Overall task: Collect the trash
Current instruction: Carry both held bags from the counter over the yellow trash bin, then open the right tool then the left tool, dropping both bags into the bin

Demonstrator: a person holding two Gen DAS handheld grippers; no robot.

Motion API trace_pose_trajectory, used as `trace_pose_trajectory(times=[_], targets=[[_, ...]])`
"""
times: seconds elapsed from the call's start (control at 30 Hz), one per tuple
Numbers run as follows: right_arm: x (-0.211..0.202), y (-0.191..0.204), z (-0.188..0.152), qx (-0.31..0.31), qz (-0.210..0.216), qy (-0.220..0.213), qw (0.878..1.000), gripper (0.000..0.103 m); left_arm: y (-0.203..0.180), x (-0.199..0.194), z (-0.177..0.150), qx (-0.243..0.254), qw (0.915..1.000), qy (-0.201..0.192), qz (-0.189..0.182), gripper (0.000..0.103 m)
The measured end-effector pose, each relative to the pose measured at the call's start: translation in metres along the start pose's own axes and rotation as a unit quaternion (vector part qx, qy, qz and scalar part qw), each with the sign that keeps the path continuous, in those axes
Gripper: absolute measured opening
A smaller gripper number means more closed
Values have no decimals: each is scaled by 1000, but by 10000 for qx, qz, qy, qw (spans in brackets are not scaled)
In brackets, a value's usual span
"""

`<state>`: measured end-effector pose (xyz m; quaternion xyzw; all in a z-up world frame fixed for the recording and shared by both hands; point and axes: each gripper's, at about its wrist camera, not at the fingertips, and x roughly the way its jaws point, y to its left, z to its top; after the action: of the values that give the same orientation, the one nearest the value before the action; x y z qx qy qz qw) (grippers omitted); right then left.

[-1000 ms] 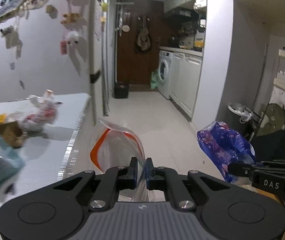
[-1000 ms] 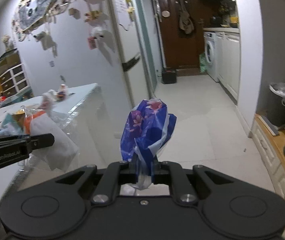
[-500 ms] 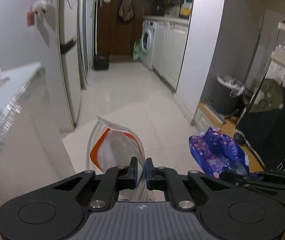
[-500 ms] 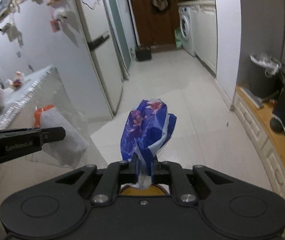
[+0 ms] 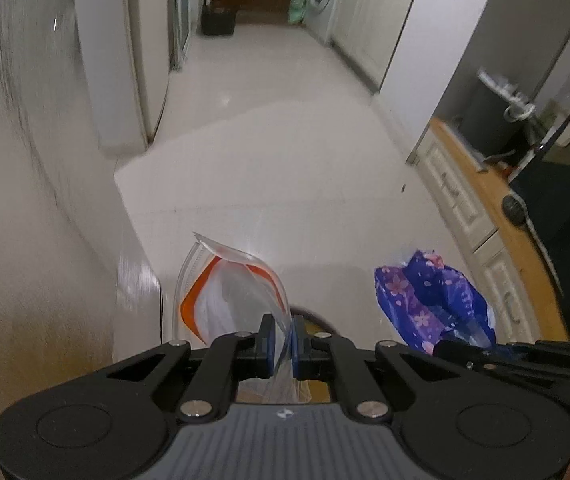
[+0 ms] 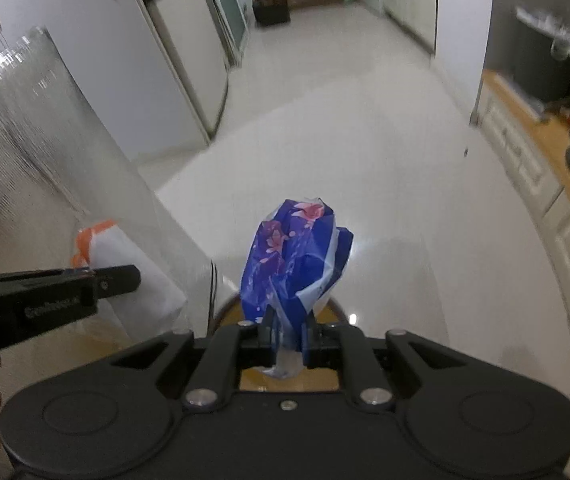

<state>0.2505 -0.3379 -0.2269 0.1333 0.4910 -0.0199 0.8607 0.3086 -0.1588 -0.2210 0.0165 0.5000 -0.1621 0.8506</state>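
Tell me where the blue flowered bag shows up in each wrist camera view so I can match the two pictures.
Left wrist view: the blue flowered bag sits at lower right, pinched by the right gripper coming in from the right edge.
Right wrist view: it stands at centre, just above the jaws that clamp its neck.
Shared landmark: the small black bin at the far end of the floor, top centre in both.

Left hand-held gripper (image 5: 281,338) and right hand-held gripper (image 6: 288,334) both clamped, pointing steeply down

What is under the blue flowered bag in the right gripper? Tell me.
Under the blue flowered bag, a round dark rim with an orange-brown surface inside, standing on the white floor. The right gripper covers most of it.
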Motion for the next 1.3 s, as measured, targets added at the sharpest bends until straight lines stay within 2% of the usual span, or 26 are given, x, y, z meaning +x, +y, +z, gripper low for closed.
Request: trace_pose_trajectory(times=[0.17,0.33,0.43,0.47,0.53,0.57,0.9,1.0,1.1,1.17,1.23,1.3], targets=[[39,-13,-6,210,-9,543,9983,12,13,33,-12,-89,9991,422,35,8],[61,-12,-7,209,67,788,9967,12,21,51,-14,-122,9982,590,14,8],[66,-9,-9,181,195,773,9967,13,21,59,-15,-106,9977,671,5,8],[68,-8,-8,184,245,755,9967,18,22,61,-15,-99,9975,696,-9,8],[73,-9,-10,240,309,704,9968,34,20,67,-14,-72,9972,741,-12,8],[76,-10,-9,242,319,701,9967,35,20,68,-13,-69,9971,759,-16,8],[85,-12,-8,206,379,773,9961,36,14,84,-11,-30,9964,846,-34,8],[85,-12,-7,197,421,731,9962,44,17,85,-12,-25,9964,851,14,8],[85,-10,-7,126,337,803,9961,45,20,87,-13,-72,9959,903,81,10],[85,-9,-8,74,306,863,9958,47,21,89,-14,-74,9953,960,117,14],[85,-12,-7,21,256,895,9957,48,21,90,-15,-77,9950,987,145,31],[84,-12,-7,-11,222,909,9956,51,21,89,-15,-70,9948,998,171,42]])
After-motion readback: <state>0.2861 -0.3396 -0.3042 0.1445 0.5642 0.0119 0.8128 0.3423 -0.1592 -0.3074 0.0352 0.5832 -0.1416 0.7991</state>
